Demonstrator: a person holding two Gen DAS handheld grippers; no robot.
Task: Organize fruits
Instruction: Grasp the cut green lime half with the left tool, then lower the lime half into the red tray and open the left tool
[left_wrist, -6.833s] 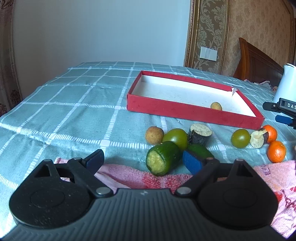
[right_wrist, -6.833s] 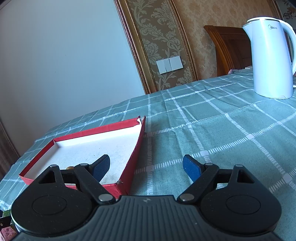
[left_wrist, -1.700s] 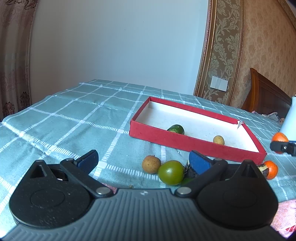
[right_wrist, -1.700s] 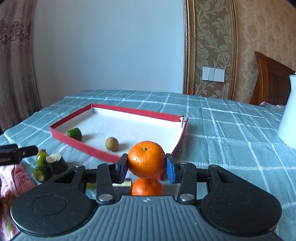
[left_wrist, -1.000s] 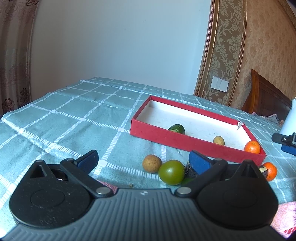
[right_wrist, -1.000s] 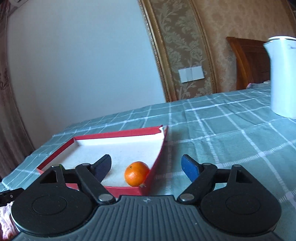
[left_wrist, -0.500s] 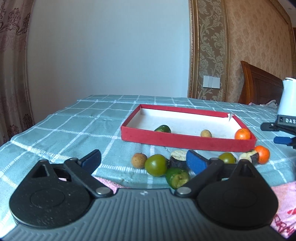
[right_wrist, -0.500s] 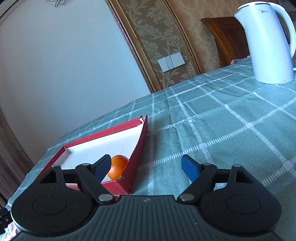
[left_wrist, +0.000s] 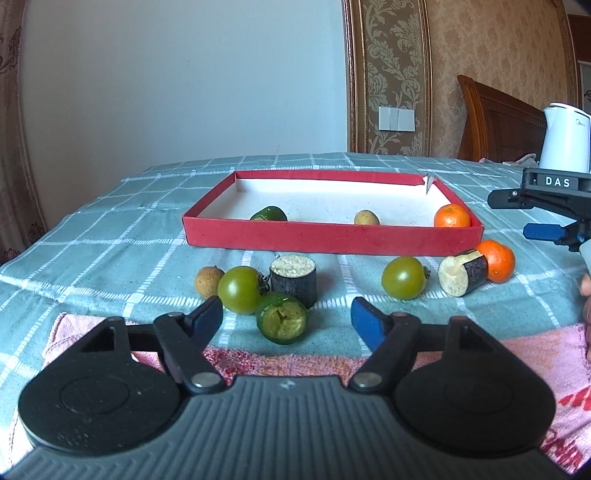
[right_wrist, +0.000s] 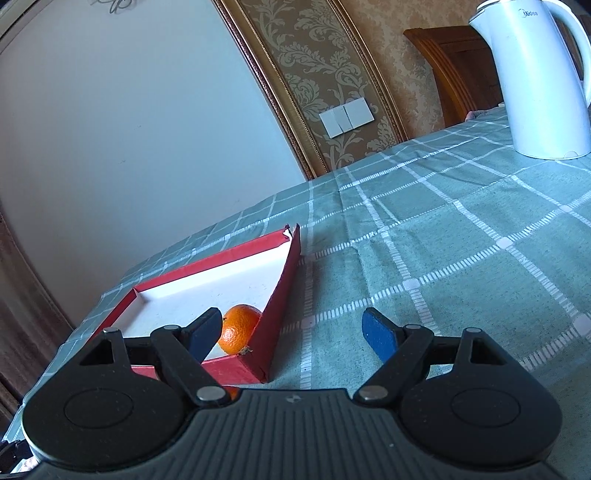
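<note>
A red box (left_wrist: 332, 238) holds a green cucumber piece (left_wrist: 269, 214), a small tan fruit (left_wrist: 366, 218) and an orange (left_wrist: 451, 216). In front of it lie a tan fruit (left_wrist: 209, 281), two green tomatoes (left_wrist: 239, 289) (left_wrist: 403, 277), two dark eggplant pieces (left_wrist: 293, 278) (left_wrist: 463, 272), a green cucumber piece (left_wrist: 282, 323) and another orange (left_wrist: 496, 260). My left gripper (left_wrist: 287, 319) is open and empty, low, just before the near cucumber piece. My right gripper (right_wrist: 293, 330) is open and empty beside the box's right corner (right_wrist: 273, 332), the orange (right_wrist: 238, 328) inside.
A pink towel (left_wrist: 535, 365) lies under the left gripper at the table's near edge. A white kettle (right_wrist: 532, 77) stands at the far right on the green checked cloth (right_wrist: 443, 240). The right gripper shows at the right of the left wrist view (left_wrist: 546, 214).
The right gripper let the orange go into the box's right corner and drew back, open. The left gripper dropped lower and closer to the loose fruit.
</note>
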